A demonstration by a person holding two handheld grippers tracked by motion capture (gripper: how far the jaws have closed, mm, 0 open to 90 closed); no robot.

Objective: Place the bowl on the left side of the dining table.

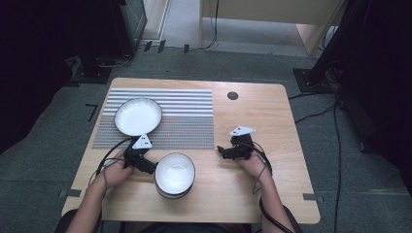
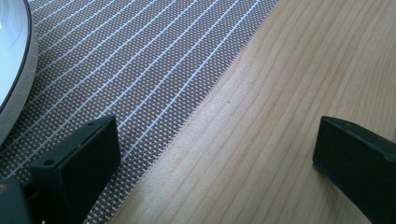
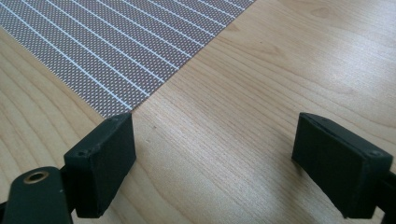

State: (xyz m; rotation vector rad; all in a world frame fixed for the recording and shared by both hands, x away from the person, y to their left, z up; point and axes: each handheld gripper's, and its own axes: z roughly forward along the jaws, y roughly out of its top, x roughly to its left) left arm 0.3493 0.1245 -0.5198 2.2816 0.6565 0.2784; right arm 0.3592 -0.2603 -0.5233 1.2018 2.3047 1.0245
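With my left gripper (image 1: pixel 148 169) spread wide and empty at the bowl's (image 1: pixel 175 174) nine o'clock, I am lined up for its rim; my right gripper (image 1: pixel 223 152), equally wide, waits at two o'clock.

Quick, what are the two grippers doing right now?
Left gripper: open, holding nothing.
Right gripper: open, holding nothing.
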